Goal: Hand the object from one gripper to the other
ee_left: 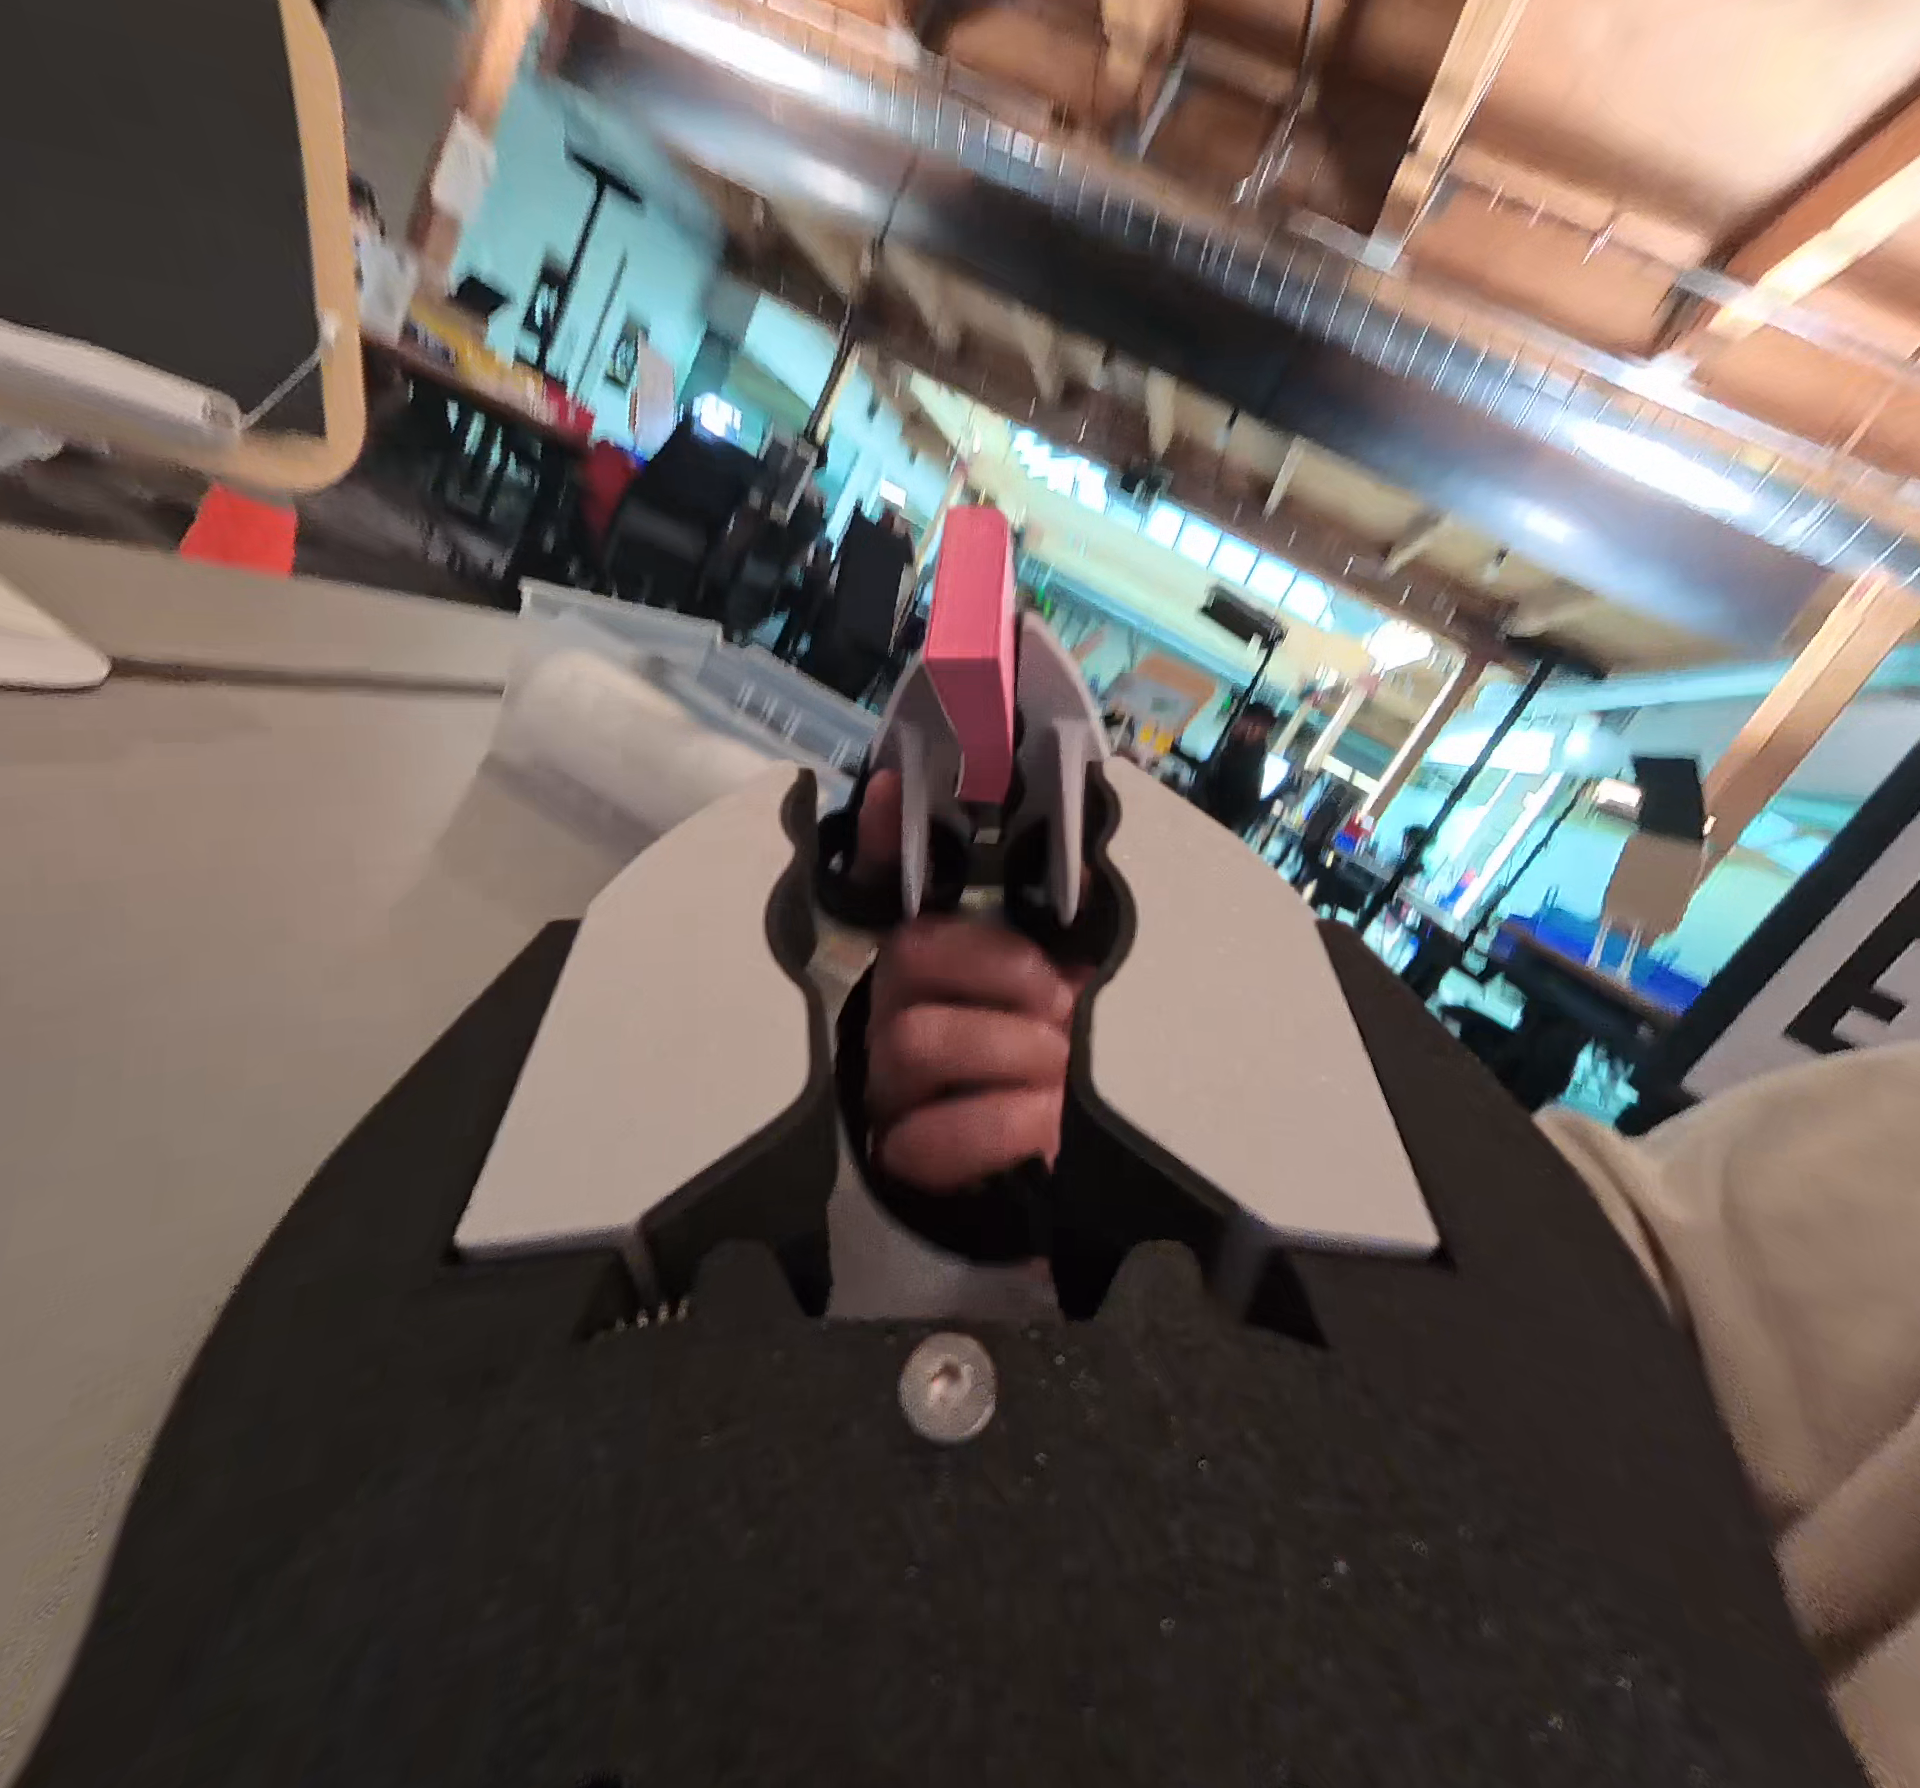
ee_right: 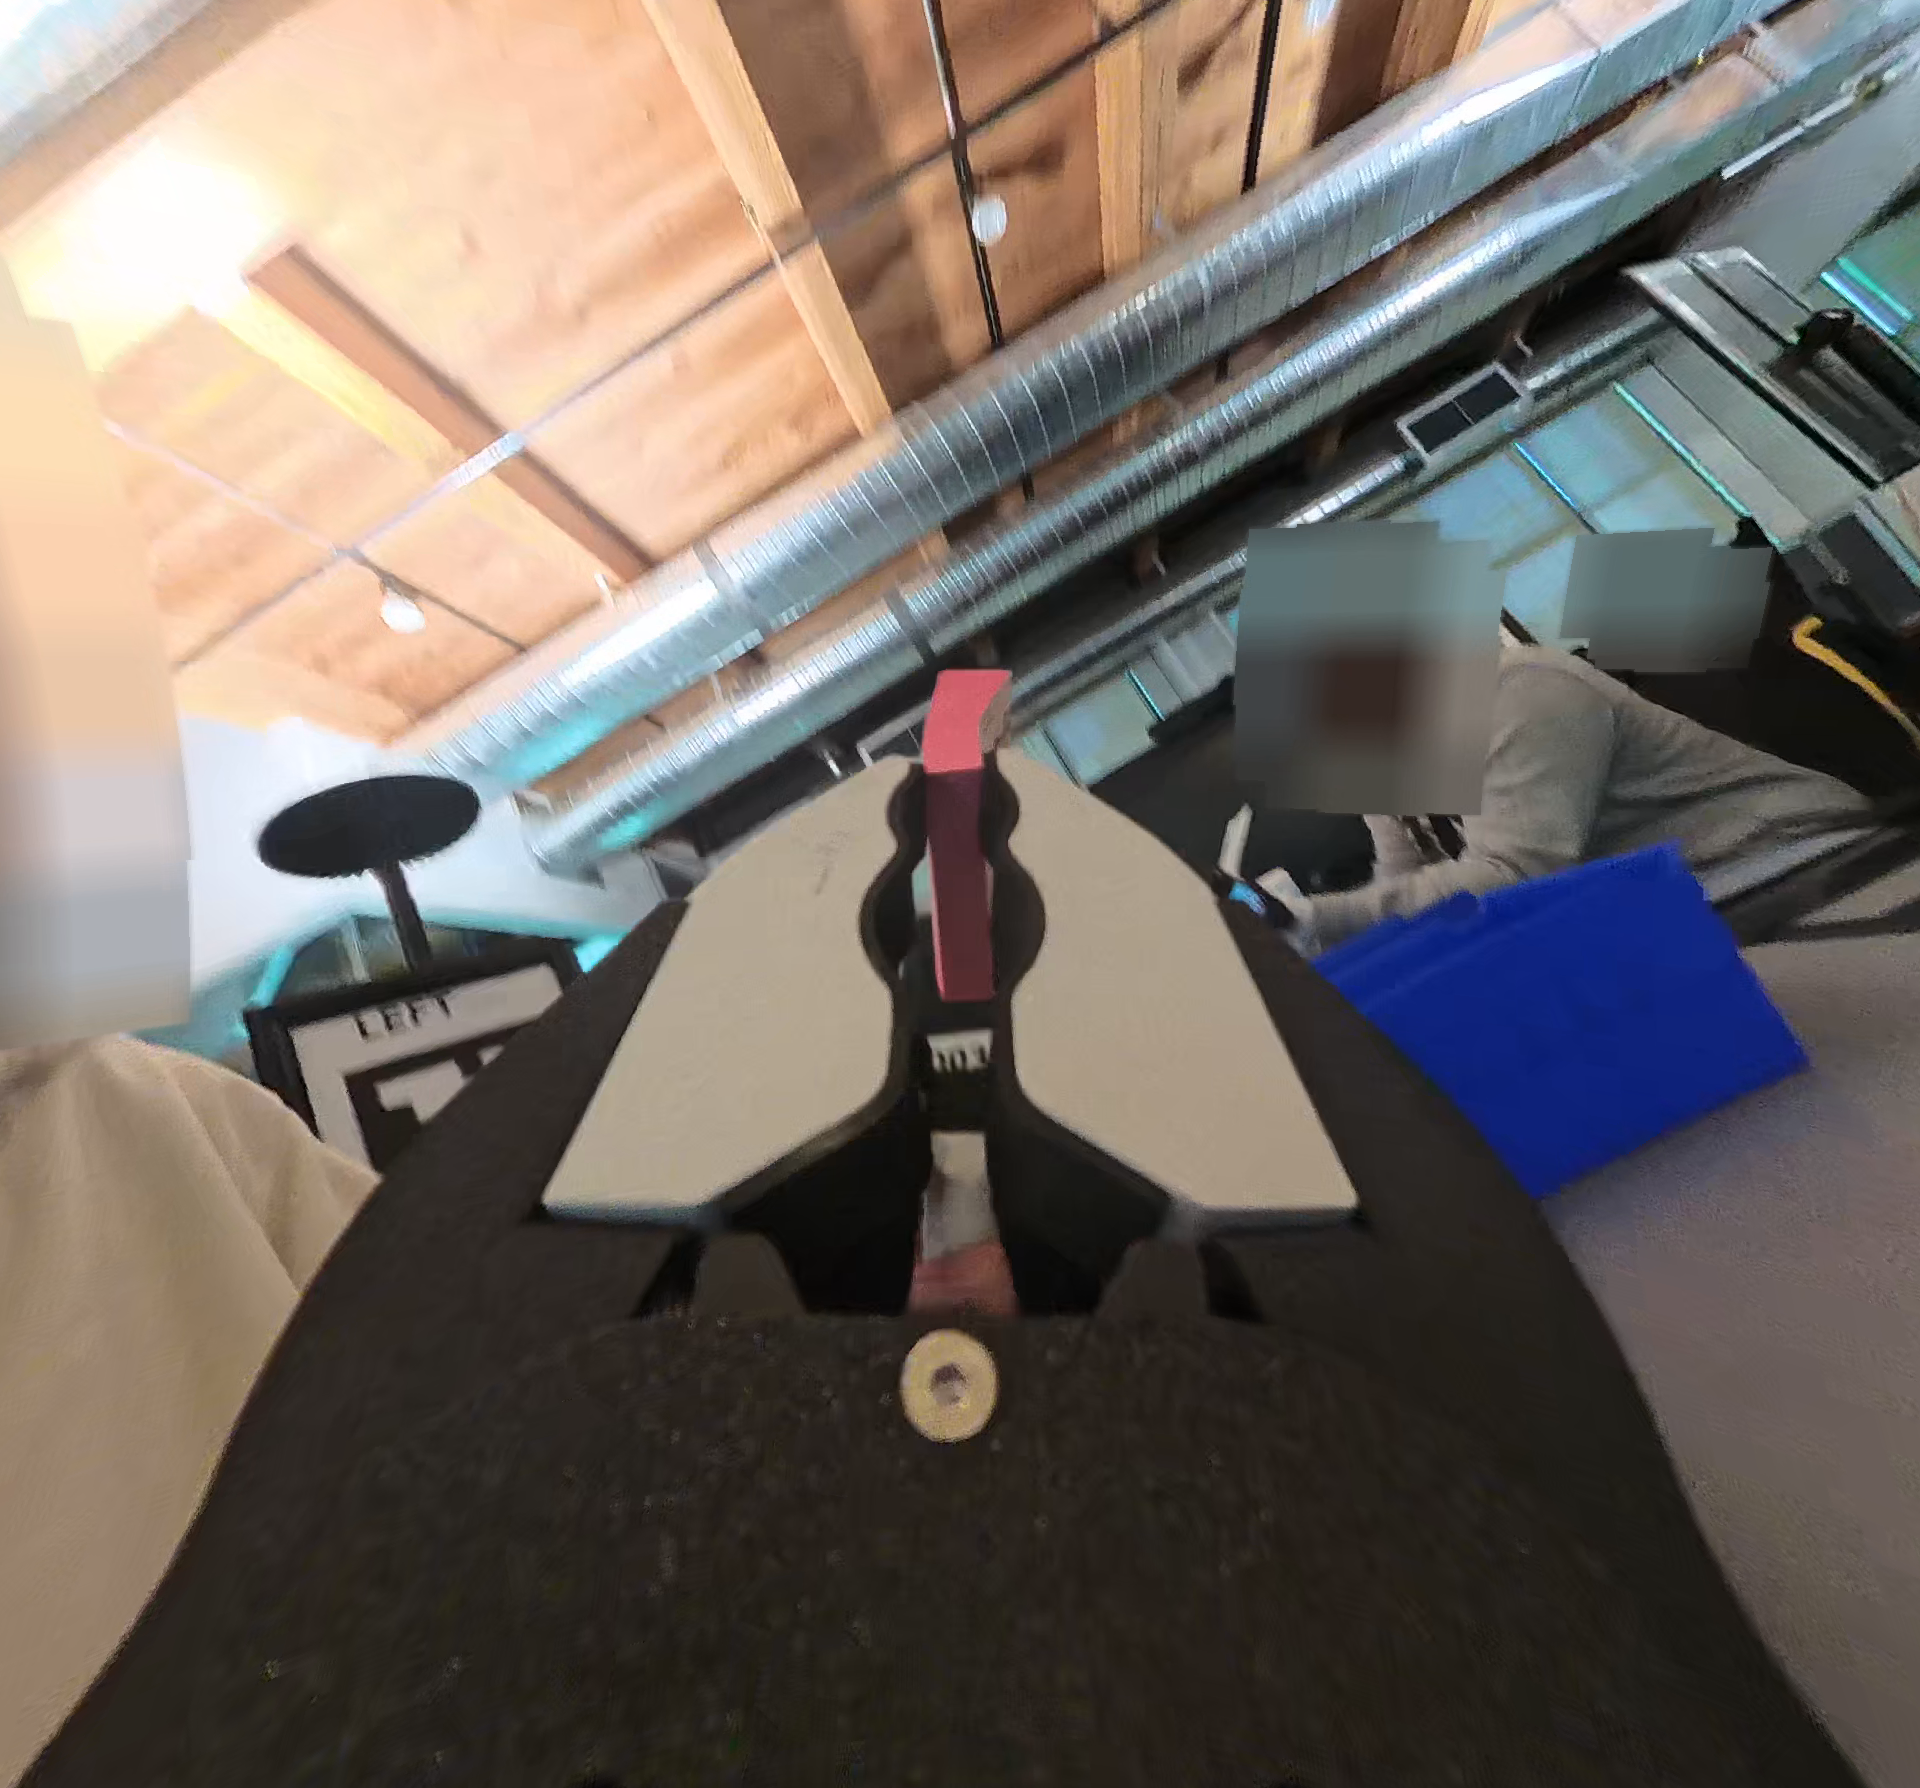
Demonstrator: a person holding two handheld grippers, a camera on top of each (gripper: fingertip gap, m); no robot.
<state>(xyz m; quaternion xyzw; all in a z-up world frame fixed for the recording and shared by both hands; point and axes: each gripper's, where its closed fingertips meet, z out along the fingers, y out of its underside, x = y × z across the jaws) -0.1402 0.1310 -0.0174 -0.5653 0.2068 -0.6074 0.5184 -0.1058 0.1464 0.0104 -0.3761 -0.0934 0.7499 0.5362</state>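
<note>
My right tool [ee_right: 951, 803] pinched the pink block [ee_right: 961, 865] upright between its fingers. My left tool [ee_left: 951, 793] stood spread, facing it, touching nothing above the bench [ee_left: 208, 855].

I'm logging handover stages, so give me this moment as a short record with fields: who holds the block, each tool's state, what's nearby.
object: pink block, upright, its top standing above the fingertips
holder: right tool, shut on the block
receiver: left tool, open, facing the right tool head-on, not gripping the block
handover: not yet done
nearby: blue bin on the grey table
</note>
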